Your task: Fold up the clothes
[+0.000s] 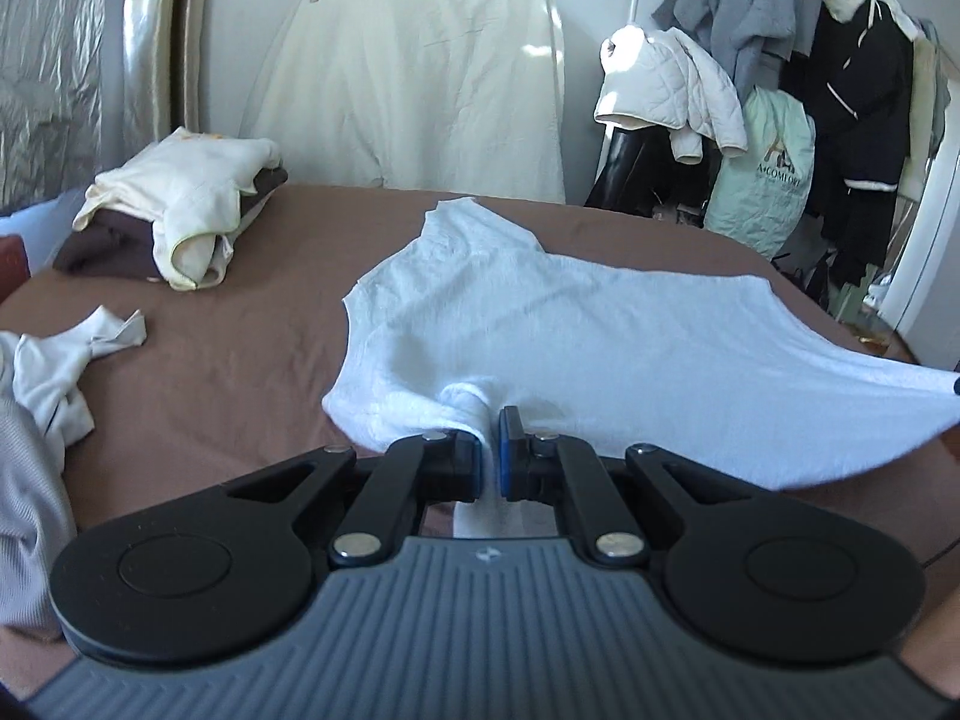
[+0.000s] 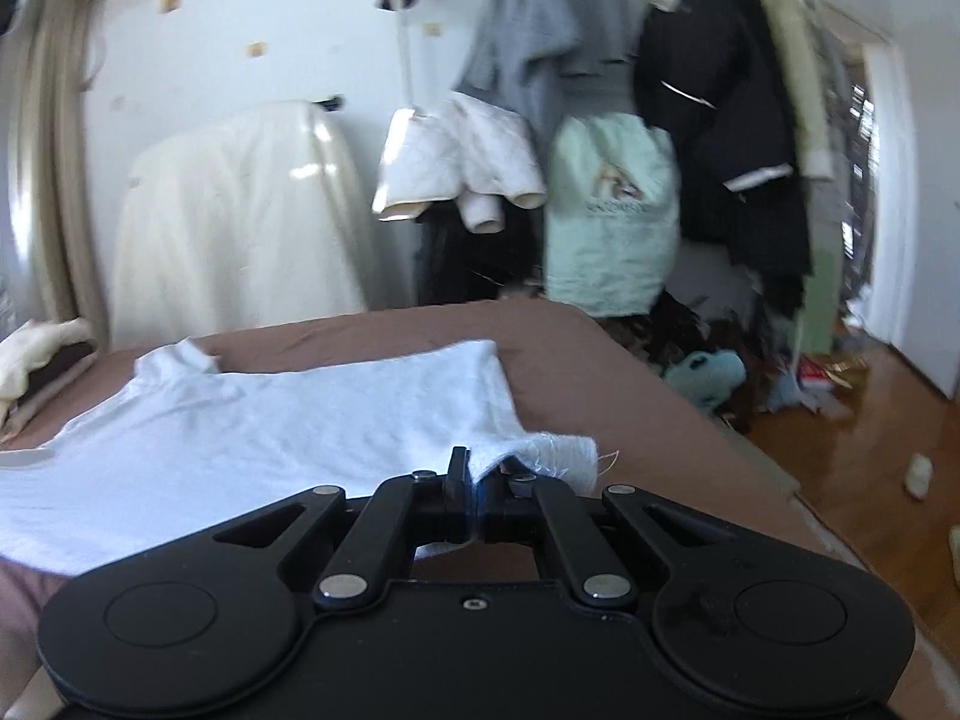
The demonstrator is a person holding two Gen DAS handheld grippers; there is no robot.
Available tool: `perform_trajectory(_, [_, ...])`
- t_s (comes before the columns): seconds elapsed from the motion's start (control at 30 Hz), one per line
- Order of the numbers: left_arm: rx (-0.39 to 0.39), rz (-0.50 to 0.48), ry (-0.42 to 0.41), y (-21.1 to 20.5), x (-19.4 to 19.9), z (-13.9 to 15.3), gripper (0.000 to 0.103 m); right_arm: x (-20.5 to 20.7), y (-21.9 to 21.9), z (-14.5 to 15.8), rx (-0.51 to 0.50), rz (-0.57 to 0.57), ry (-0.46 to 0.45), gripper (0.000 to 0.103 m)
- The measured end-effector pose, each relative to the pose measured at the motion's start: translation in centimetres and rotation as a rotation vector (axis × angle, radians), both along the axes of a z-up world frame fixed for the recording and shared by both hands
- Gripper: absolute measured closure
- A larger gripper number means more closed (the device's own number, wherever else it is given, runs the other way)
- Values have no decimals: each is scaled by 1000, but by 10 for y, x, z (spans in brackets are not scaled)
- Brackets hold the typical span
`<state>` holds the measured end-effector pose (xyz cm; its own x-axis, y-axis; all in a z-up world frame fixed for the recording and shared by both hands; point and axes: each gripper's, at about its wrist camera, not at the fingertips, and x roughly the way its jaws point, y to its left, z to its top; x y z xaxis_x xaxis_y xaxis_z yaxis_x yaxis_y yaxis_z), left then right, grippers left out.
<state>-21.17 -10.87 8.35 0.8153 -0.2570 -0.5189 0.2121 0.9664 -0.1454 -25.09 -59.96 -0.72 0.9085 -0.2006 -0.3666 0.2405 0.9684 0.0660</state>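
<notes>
The left gripper (image 1: pixel 491 450) and right gripper (image 2: pixel 474 501) each pinch a near corner of the white shirt (image 1: pixel 540 324), lifting its near edge off the brown bed (image 1: pixel 240 360). Next, I'd judge, that edge must be carried evenly toward the far collar.

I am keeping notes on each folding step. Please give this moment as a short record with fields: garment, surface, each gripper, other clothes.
garment: white t-shirt, spread out, near edge raised
surface: bed with brown sheet
left gripper: jaws shut on the t-shirt's near edge
right gripper: jaws shut on a corner of the same t-shirt
other clothes: cream garment on a dark brown folded pile; crumpled white garment at the left
background: jackets on a rack
</notes>
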Motion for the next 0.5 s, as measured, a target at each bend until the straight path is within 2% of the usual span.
perform_trajectory(0.23, [-18, 13, -39, 17, -18, 25, 102, -26, 24, 25, -61, 112, 39, 102])
perform_trajectory(0.33, [-36, 21, -16, 17, -15, 22, 102, -29, 27, 23, -93, 103, 67, 102])
perform_trajectory(0.5, [-122, 76, 33, 35, -28, 26, 102, -43, 20, 25, -66, 66, 103, 102])
